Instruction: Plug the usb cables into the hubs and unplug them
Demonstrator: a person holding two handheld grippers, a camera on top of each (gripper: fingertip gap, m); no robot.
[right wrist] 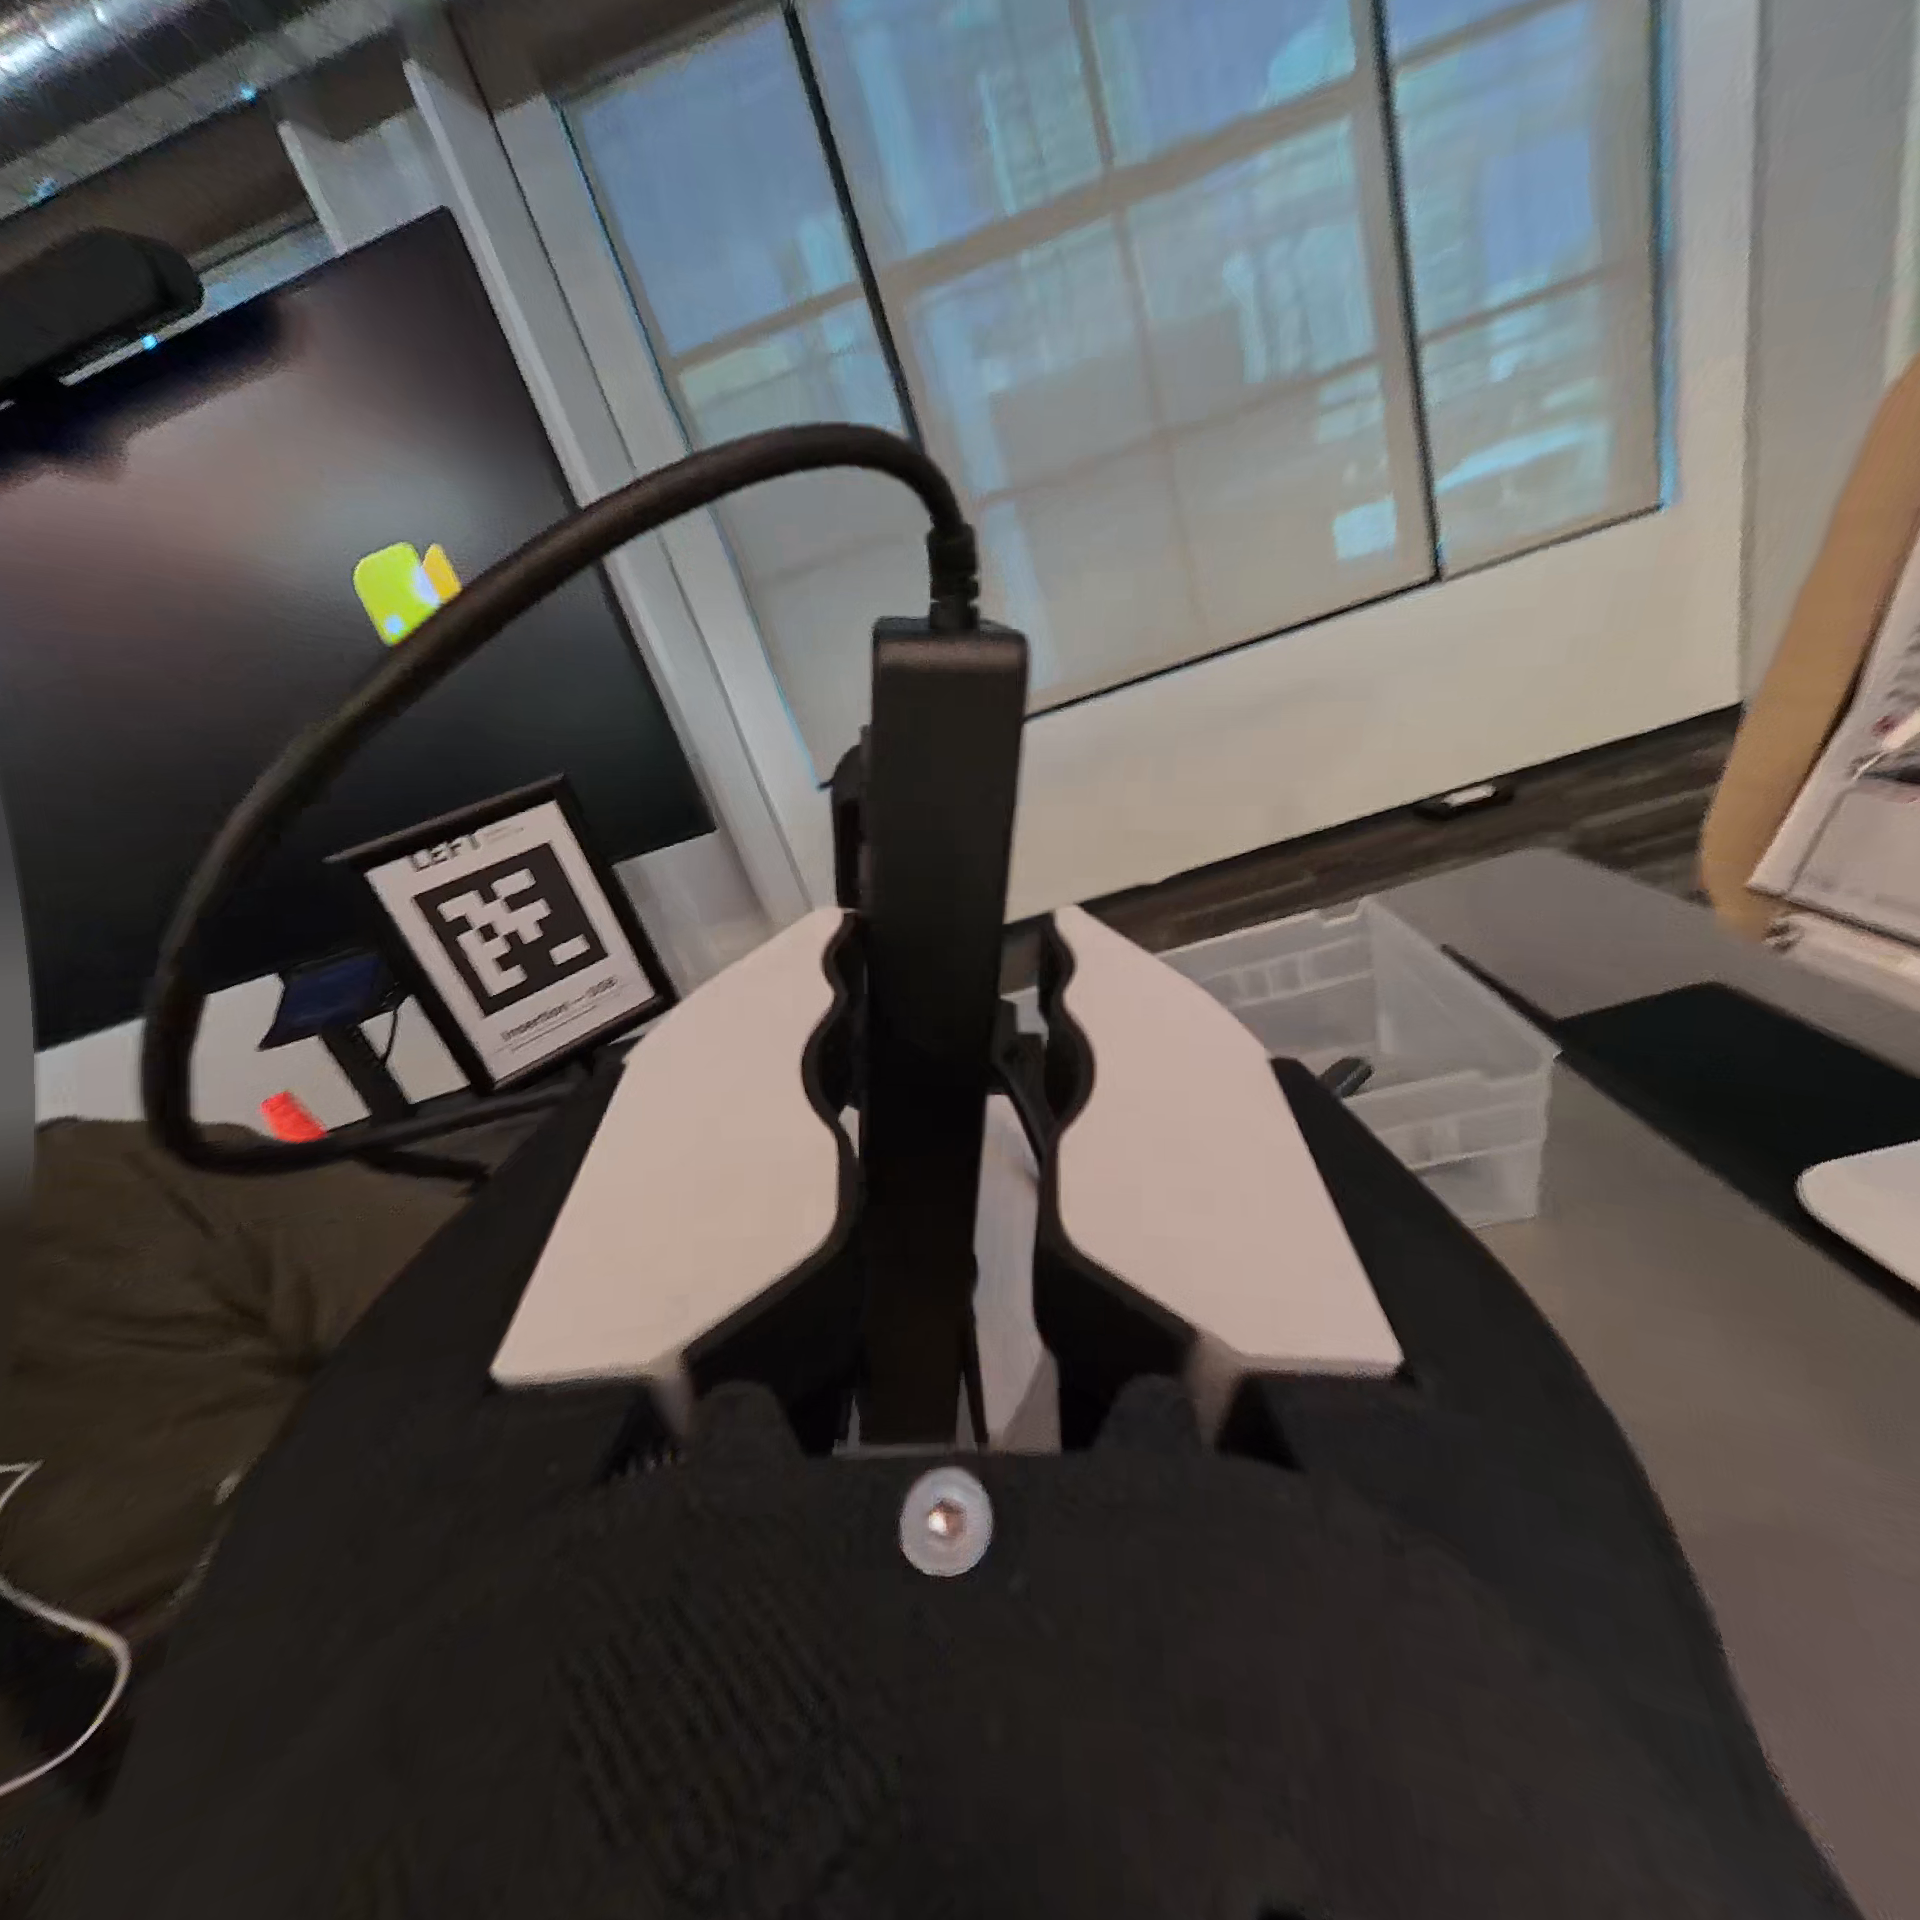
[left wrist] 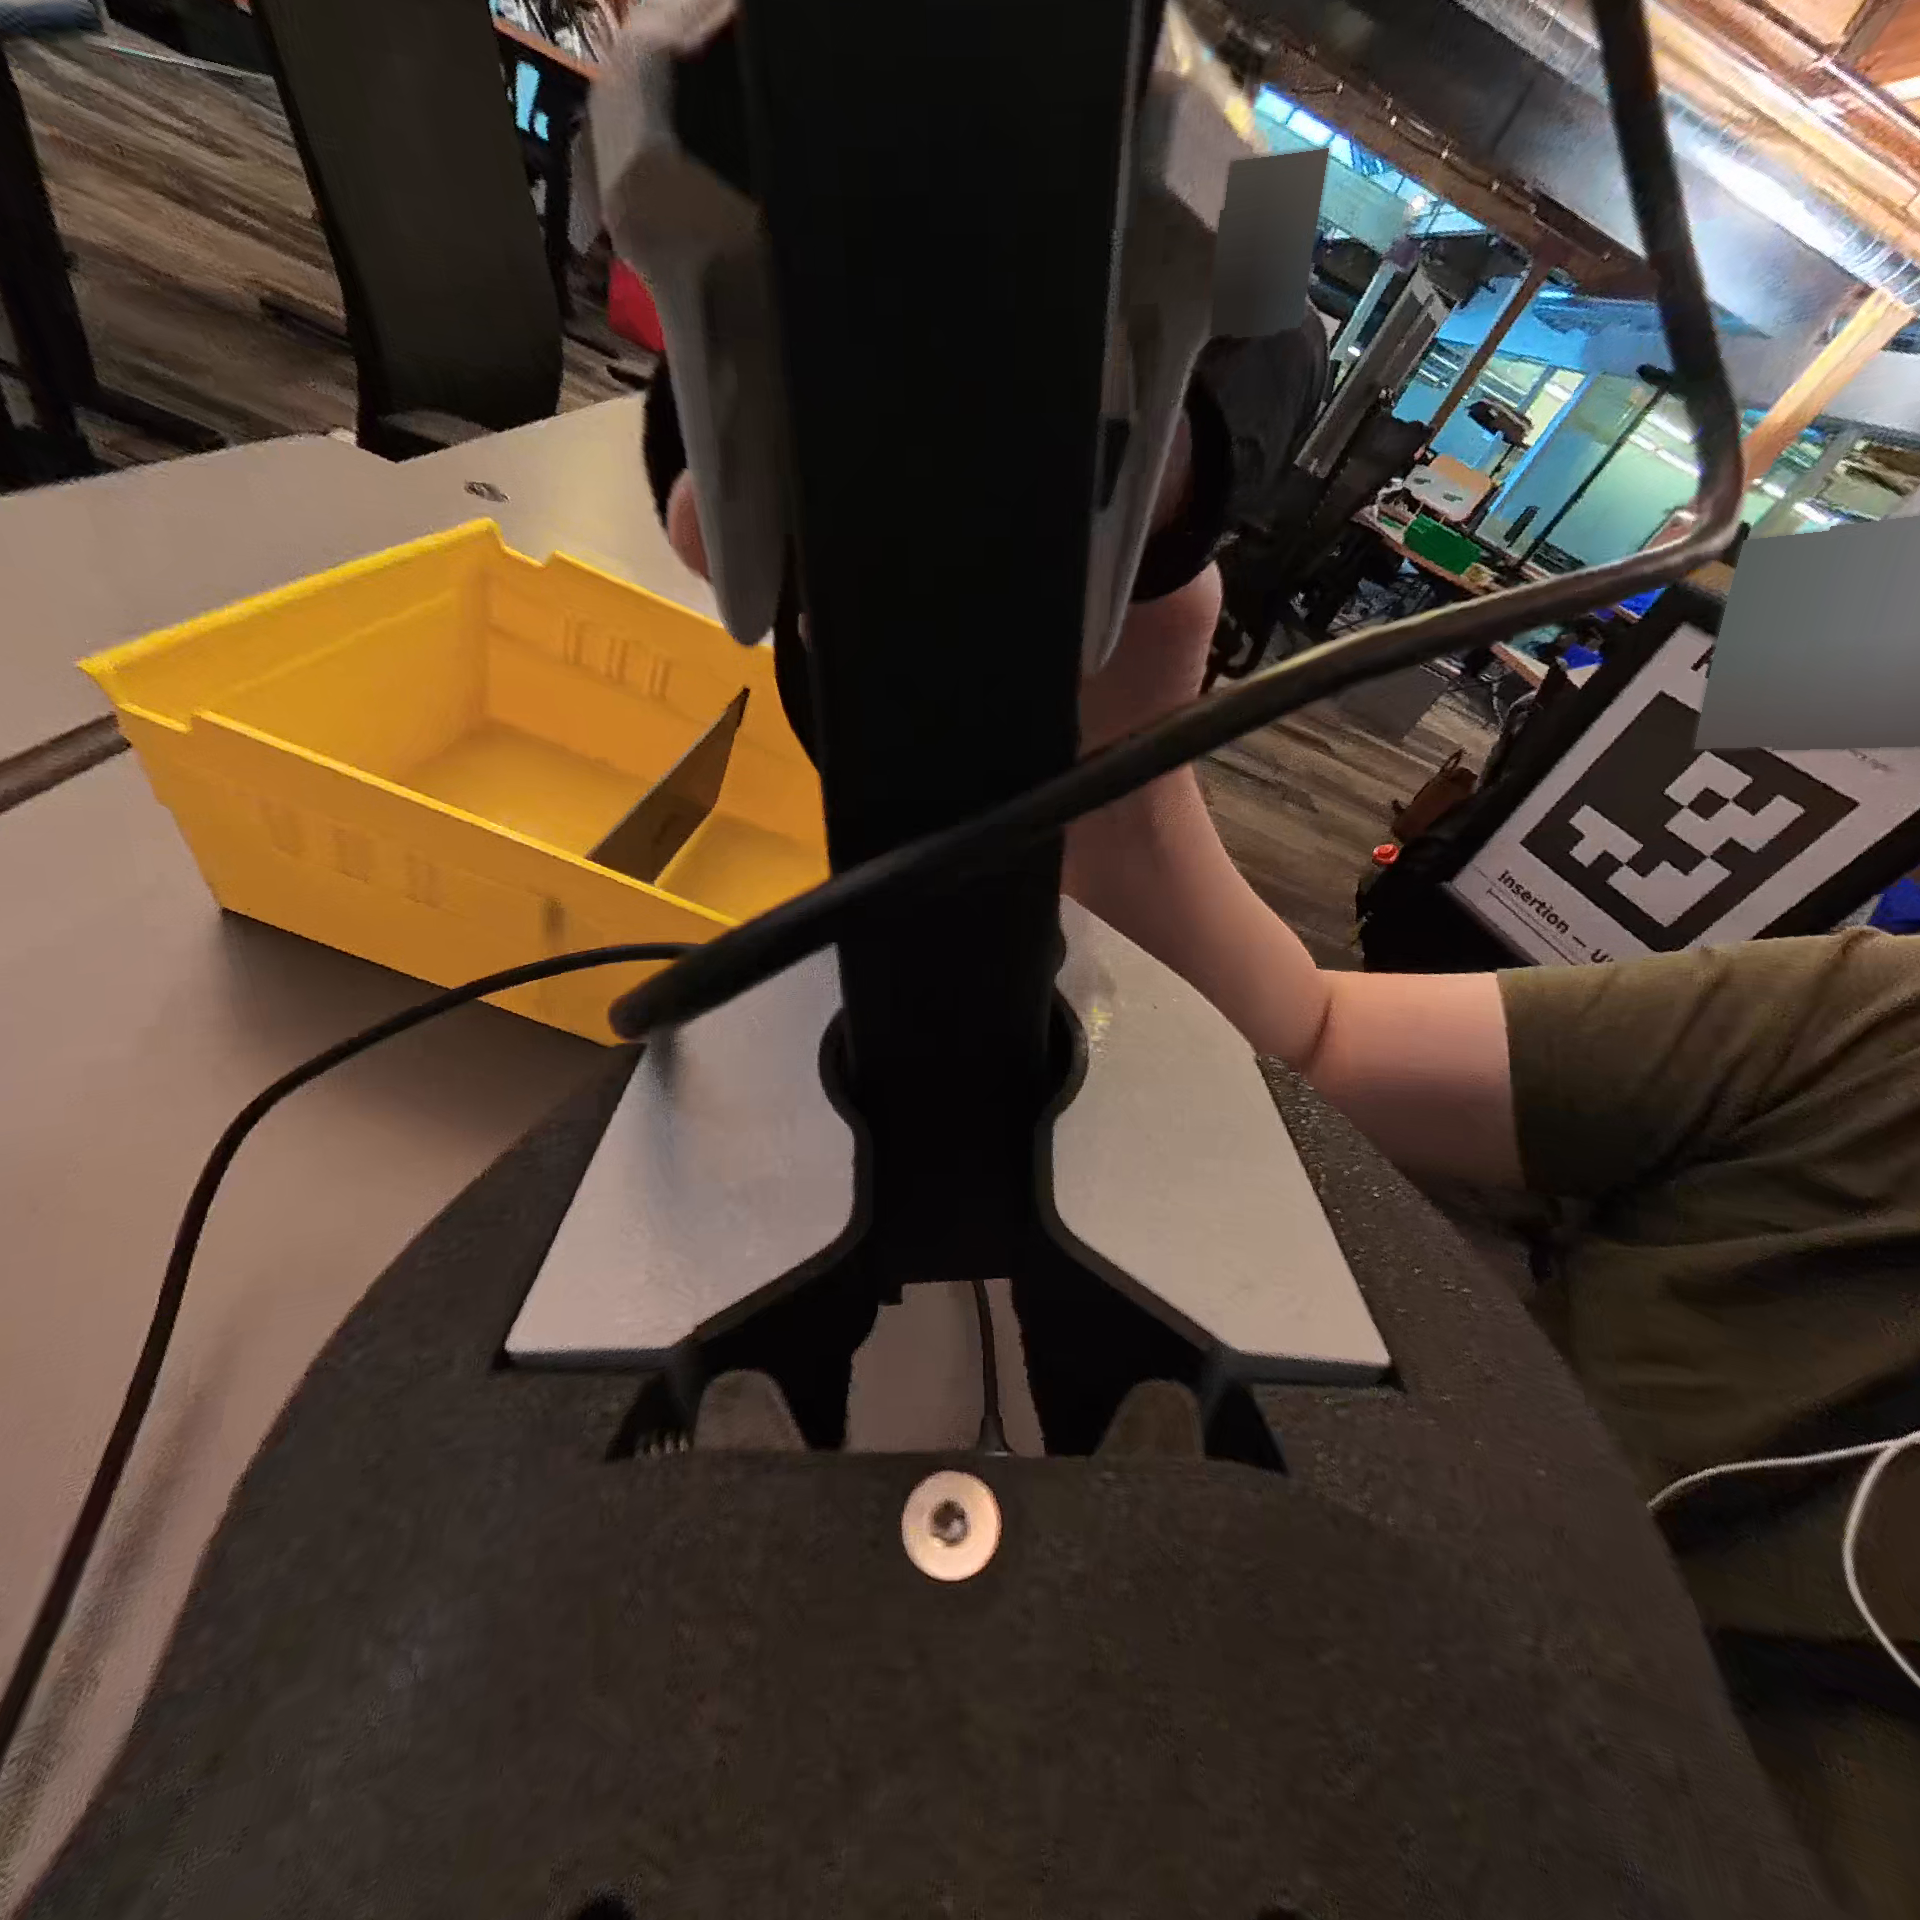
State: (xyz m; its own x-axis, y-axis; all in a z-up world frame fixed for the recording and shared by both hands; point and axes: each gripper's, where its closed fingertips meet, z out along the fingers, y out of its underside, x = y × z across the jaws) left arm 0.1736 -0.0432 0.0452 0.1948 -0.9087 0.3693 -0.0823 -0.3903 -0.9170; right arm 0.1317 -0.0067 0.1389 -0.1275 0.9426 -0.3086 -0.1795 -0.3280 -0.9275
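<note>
Left gripper (left wrist: 951, 1060) is clamped on a long black hub (left wrist: 940, 520), both grey pads pressed to its sides; the hub runs up between them and past the top edge of the left wrist view. The other gripper's silver fingers (left wrist: 717, 416) flank the hub's far end there. A thick black cable (left wrist: 1247, 696) loops from upper right across the hub and ends just at the near corner of the yellow bin (left wrist: 436, 769); a thin cable (left wrist: 208, 1174) trails left over the grey table (left wrist: 125, 987). The bin sits well left of the hub, 1 dark divider inside, open table on its near side. Right gripper (right wrist: 945, 997) is likewise closed on the hub (right wrist: 940, 831), white pads tight against it; the cable (right wrist: 343, 717) leaves the hub's top and arcs left and down. A clear bin (right wrist: 1382, 1049) stands just right of the pads, a framed marker card (right wrist: 514, 935) to the left.
</note>
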